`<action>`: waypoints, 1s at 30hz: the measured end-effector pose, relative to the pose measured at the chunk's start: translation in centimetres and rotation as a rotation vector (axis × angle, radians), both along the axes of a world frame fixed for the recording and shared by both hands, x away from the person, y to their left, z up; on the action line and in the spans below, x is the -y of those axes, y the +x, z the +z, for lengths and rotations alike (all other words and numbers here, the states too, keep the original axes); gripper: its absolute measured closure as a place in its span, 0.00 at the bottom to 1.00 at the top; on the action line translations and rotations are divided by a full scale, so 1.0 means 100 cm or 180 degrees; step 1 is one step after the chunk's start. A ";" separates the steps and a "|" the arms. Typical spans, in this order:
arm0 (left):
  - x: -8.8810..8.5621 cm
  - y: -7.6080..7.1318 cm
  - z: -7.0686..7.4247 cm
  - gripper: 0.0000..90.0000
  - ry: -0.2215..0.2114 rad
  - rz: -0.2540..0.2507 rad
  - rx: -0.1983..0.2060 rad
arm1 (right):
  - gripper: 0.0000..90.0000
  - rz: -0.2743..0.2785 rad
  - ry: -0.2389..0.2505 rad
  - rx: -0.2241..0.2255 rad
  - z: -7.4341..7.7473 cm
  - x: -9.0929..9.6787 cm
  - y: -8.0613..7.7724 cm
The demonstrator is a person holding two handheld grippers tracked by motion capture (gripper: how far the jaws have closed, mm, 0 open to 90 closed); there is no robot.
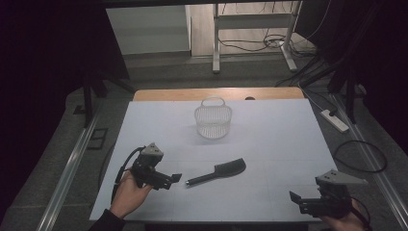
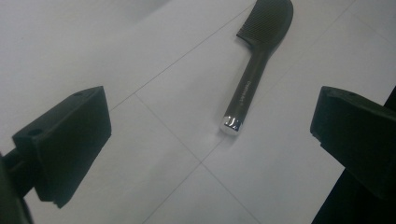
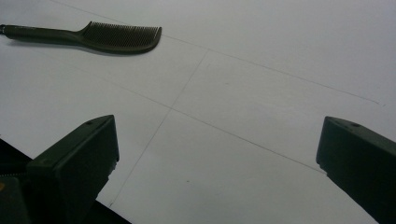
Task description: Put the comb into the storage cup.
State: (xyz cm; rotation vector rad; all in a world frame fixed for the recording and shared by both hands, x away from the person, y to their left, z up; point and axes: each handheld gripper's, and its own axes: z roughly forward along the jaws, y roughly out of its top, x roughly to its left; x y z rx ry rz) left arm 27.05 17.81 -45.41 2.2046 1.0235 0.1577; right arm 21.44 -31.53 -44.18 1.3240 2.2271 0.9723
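Note:
A black comb (image 1: 219, 172) with a long handle lies flat on the white table (image 1: 269, 139), handle end toward the left. My left gripper (image 1: 171, 179) hovers just left of that handle end, open and holding nothing. In the left gripper view the comb (image 2: 254, 56) stretches away ahead, its shiny handle tip between the lines of the spread jaws, and the left gripper (image 2: 212, 112) stays apart from it. My right gripper (image 1: 294, 198) is open near the table's front right edge. In the right gripper view the comb (image 3: 107, 35) lies far off at the upper left of the right gripper (image 3: 219, 135).
A white wire basket (image 1: 213, 120) with a handle stands upright toward the back middle of the table. A wooden strip (image 1: 216, 94) borders the far edge. Metal rails run along both sides, and cables and a power strip (image 1: 334, 120) lie on the floor at the right.

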 end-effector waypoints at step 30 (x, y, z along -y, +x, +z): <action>0.044 0.042 -0.002 0.00 0.0199 -0.0296 -0.0050 | 0.00 -0.0003 -0.0015 -0.0023 0.000 0.000 0.001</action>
